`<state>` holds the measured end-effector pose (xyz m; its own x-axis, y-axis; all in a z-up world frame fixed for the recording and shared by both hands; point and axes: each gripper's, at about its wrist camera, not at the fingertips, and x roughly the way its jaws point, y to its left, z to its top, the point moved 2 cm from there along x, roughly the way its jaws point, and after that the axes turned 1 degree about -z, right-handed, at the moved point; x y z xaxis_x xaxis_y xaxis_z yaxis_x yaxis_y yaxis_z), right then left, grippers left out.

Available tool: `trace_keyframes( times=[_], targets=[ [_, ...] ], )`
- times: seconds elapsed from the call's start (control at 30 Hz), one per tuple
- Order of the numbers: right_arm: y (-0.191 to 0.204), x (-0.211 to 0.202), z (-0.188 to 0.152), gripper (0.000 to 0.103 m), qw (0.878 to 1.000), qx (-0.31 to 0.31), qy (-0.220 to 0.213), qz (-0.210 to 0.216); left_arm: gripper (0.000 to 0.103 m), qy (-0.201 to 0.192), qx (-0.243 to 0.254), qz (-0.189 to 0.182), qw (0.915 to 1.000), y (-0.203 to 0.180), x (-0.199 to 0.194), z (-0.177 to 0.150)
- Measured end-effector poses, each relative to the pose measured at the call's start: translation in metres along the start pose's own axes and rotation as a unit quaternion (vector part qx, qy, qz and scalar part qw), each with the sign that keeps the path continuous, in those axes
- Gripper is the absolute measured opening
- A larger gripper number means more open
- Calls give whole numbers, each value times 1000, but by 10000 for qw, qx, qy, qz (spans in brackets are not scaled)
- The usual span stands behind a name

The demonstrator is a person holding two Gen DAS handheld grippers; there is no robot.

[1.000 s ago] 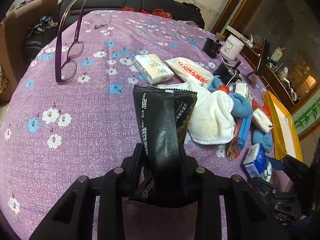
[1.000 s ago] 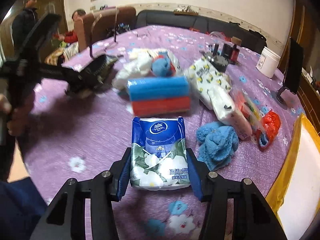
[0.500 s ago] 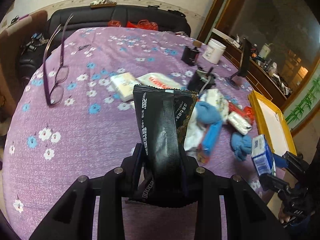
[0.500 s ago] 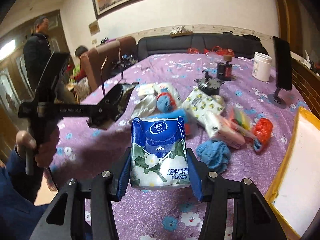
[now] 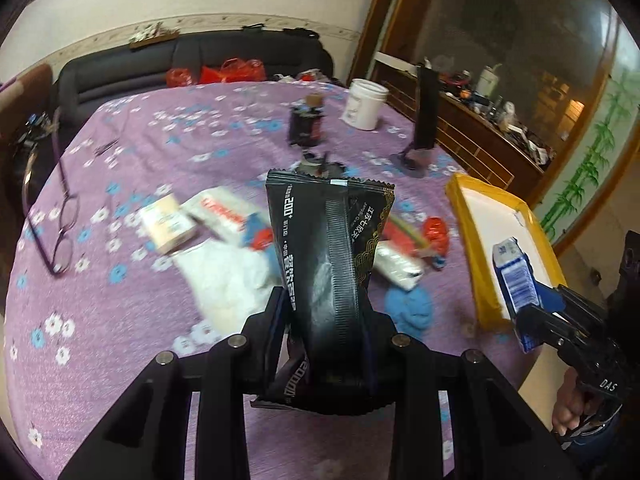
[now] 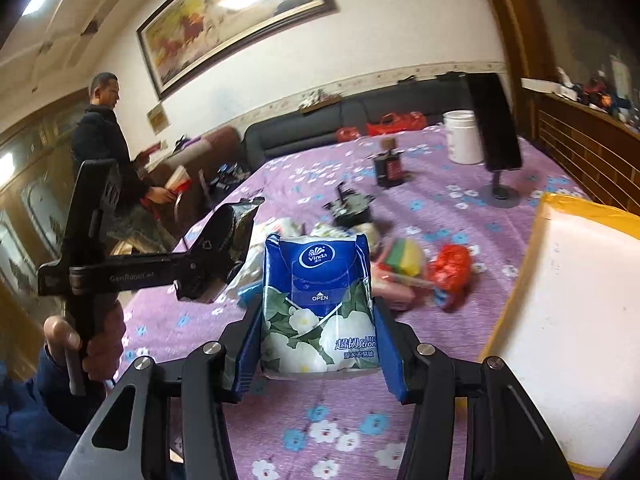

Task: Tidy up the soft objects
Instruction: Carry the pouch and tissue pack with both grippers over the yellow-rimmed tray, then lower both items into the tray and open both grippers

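The blue tissue pack (image 6: 320,304) reads "Vinda", "OPEN" and "Strong". The left gripper (image 6: 224,248) handle bears "GenRobot.ai"; the right gripper (image 5: 532,316) shows "DAS". The black packet (image 5: 328,264) carries "200".

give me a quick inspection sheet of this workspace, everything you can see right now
surface: round table under purple floral cloth
job's things: black foil packet and blue tissue pack, both lifted; yellow-rimmed tray at the table's right side
clutter: loose packets, white cloth, blue cloth, glasses, white tub
grippers: left claw shut on black foil packet; right claw shut on blue tissue pack
cables: nothing seen
surroundings: dark sofa, framed painting, a person standing
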<state>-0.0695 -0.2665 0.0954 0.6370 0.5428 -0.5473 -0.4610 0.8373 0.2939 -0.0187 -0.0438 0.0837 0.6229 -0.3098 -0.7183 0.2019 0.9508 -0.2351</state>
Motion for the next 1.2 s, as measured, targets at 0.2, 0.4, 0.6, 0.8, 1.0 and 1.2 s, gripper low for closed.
trace_keyframes(
  times=[0.2,0.4,0.6,0.8,1.0,1.2],
  targets=[
    [-36,-22,4,55,9985,440,-227,-211,31,68,332,-198,9992,-44,14,14],
    [-84,-45,8,55,9931,962,-369,-565,31,280,624,-478,9965,-91,40,26],
    [-139,-65,14,55,9826,1494,-362,-1039,32,573,867,-738,9918,-137,77,42],
    [-192,-75,30,55,9699,1814,-313,-1592,32,815,1188,-825,9861,-190,118,60],
    [-239,-67,40,55,9606,2063,-70,-1862,32,1042,1355,-838,9817,-229,160,72],
    [-270,-48,51,55,9558,2075,219,-2071,32,1173,1475,-752,9792,-256,196,84]
  ],
)
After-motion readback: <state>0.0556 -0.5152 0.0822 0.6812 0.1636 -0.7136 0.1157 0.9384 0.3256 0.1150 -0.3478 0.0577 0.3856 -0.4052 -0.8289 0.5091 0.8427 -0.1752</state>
